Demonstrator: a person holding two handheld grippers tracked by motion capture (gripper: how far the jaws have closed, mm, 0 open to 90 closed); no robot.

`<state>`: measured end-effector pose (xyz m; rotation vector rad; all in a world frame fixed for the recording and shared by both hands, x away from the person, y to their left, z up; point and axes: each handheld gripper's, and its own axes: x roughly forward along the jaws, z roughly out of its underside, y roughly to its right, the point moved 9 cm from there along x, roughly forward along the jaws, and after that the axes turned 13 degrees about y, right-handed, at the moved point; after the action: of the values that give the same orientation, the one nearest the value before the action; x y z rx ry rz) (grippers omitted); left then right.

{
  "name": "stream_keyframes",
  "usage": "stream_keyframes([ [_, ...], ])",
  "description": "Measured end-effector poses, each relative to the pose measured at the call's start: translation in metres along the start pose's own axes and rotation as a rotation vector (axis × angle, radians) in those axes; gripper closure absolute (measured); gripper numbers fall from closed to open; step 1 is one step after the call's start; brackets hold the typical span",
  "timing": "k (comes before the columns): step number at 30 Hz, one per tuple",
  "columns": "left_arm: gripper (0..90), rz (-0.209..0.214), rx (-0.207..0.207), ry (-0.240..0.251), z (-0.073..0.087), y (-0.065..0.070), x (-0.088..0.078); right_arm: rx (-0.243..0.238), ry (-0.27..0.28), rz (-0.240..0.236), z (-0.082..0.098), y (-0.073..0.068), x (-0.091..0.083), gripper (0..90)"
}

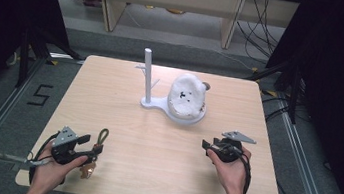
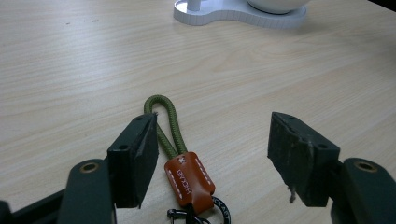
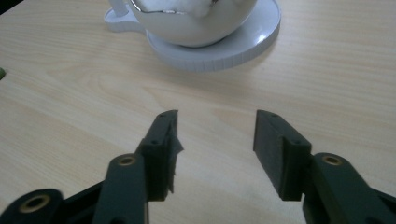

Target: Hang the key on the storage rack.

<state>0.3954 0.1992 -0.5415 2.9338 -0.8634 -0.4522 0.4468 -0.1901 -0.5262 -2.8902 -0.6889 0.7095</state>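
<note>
Keychain (image 2: 183,164) near left on table (image 1: 154,140), lying between open left gripper (image 2: 215,156) jaws, untouched; right gripper (image 3: 212,149) also open, grasping nothing. Risk: pinching only the thin cord loop, or nudging the tag aside before closing. Count: one keychain, one stand (image 1: 148,76), one bowl (image 1: 187,99), two grippers.

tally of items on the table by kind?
Keychain strap: 1
White stand with post: 1
White round object on the stand: 1
Total: 3
</note>
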Motion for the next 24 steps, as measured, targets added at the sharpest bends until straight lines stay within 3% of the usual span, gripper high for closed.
stream_keyframes([
  [3, 33.3, -0.006, 0.008, -0.013, 0.001, 0.0, 0.0, 0.004, -0.009, -0.004, 0.001, 0.001, -0.002, 57.0],
  [6, 34.5, -0.017, 0.005, -0.061, 0.0, 0.001, -0.002, 0.011, -0.029, 0.015, 0.001, 0.005, -0.008, 60.3],
  [9, 37.0, 0.009, 0.026, -0.182, 0.001, -0.001, -0.007, 0.029, -0.037, 0.032, -0.001, 0.01, -0.012, 62.8],
  [13, 38.9, -0.007, 0.056, -0.298, -0.004, -0.005, -0.007, 0.041, -0.056, 0.044, 0.0, 0.013, -0.015, 63.3],
  [15, 38.4, 0.0, 0.037, -0.36, -0.003, -0.003, -0.003, 0.038, -0.063, 0.037, 0.0, 0.012, -0.016, 63.0],
  [17, 37.1, -0.021, -0.002, -0.4, -0.001, -0.003, 0.005, 0.033, -0.069, 0.038, -0.001, 0.01, -0.017, 61.8],
  [18, 37.1, -0.038, -0.001, -0.438, 0.001, -0.005, 0.007, 0.033, -0.069, 0.038, -0.001, 0.01, -0.017, 61.8],
  [19, 36.2, -0.042, 0.021, -0.508, 0.003, -0.008, 0.006, 0.03, -0.065, 0.029, -0.001, 0.01, -0.016, 61.2],
  [24, 36.0, -0.115, 0.017, -0.647, 0.011, -0.014, 0.015, 0.027, -0.084, 0.02, 0.002, 0.01, -0.016, 60.5],
])
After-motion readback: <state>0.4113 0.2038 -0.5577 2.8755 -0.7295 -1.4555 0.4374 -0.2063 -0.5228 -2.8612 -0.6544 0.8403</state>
